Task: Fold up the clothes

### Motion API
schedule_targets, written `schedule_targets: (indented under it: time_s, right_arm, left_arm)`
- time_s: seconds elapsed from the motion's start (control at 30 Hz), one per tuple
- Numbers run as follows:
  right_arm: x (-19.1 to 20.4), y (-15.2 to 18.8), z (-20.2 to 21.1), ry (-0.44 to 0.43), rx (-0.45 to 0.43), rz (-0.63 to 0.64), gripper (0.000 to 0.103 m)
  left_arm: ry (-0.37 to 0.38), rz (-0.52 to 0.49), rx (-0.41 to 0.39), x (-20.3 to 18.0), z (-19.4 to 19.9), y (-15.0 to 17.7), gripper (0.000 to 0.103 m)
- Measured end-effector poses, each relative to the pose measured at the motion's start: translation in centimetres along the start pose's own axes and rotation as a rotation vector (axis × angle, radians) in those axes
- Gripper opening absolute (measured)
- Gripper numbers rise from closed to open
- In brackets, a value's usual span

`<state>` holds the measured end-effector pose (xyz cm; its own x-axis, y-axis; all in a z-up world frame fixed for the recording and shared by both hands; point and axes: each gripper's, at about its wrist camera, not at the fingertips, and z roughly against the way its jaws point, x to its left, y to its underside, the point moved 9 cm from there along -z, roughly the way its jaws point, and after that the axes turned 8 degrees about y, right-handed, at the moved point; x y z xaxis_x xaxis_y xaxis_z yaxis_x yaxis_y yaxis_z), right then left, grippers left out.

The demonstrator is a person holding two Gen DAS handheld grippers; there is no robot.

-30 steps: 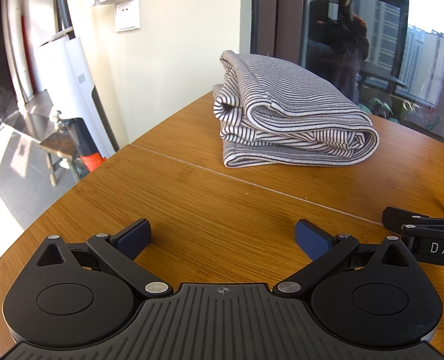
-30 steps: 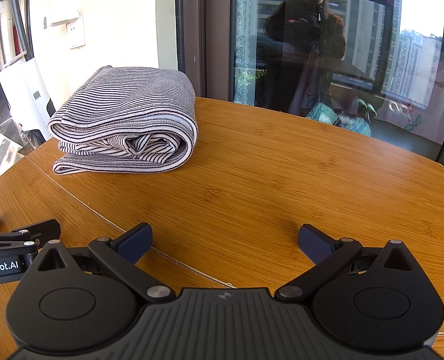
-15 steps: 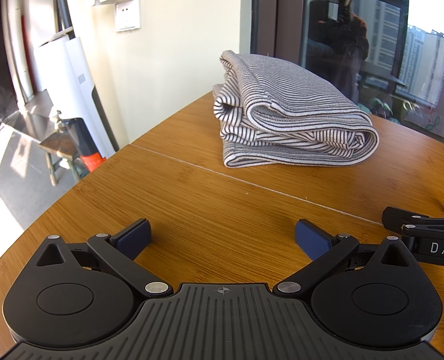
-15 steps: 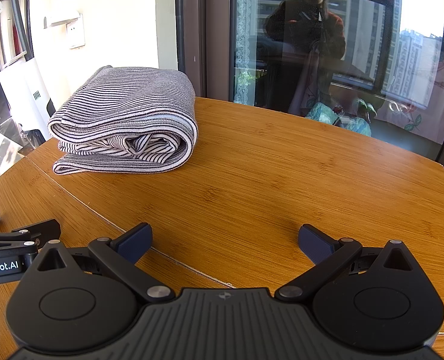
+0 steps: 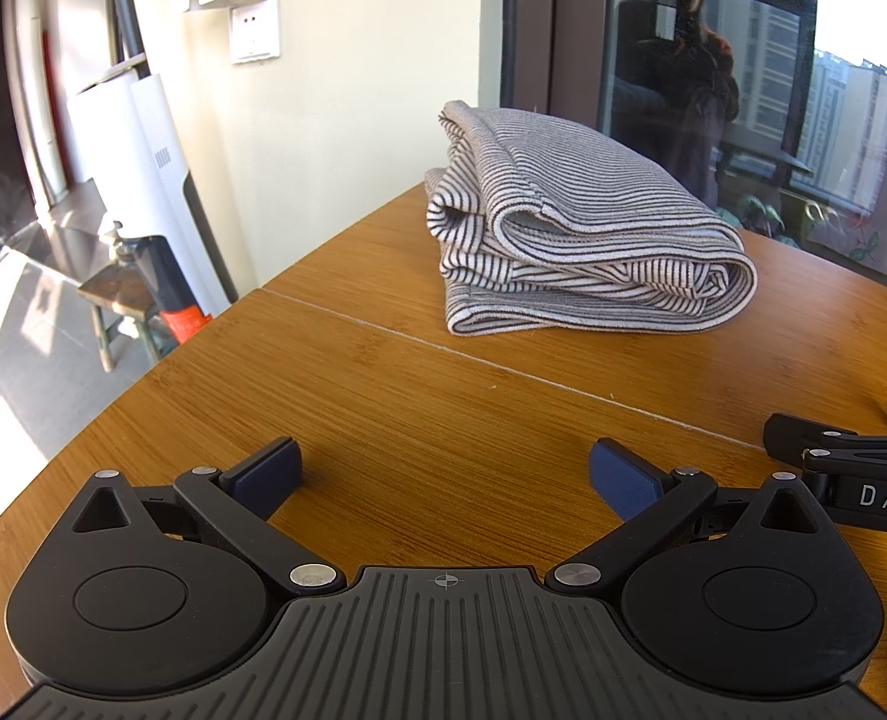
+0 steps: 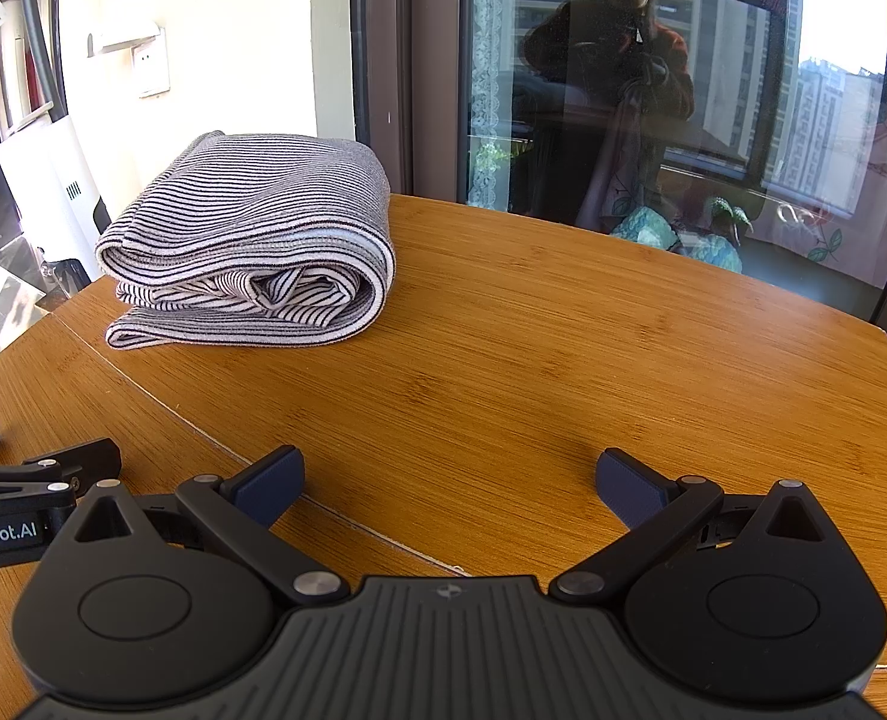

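A stripy shirt point(image 6: 251, 252) sits folded up in a neat stack on the far left part of the wooden table point(image 6: 563, 360). The right gripper point(image 6: 449, 480) is down low near the front, and its two blue fingertips point(image 6: 272, 483) are wide apart with nothing between them. It is well away from the shirt. A bit of the left gripper point(image 6: 29, 492) pokes in at the left edge, resting on the table. A person shows as a dim shape in the big window point(image 6: 623, 90) behind the table.
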<state>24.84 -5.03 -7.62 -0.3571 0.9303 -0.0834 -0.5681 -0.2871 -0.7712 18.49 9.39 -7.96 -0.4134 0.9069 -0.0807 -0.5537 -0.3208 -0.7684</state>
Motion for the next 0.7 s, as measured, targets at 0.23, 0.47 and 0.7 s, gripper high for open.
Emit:
schedule_targets:
  time_s: [0.23,0.47,0.7]
  right_arm:
    - [0.0,0.0,0.0,0.0,0.0,0.0,0.103]
    - [0.0,0.0,0.0,0.0,0.0,0.0,0.103]
    - [0.0,0.0,0.0,0.0,0.0,0.0,0.103]
  left_arm:
    - [-0.002,0.001,0.0,0.0,0.0,0.0,0.103]
    - [0.039,-0.032,0.003,-0.4,-0.6,-0.5,0.103]
    - [0.116,-0.089,0.016,-0.8,-1.5,-1.3,0.103]
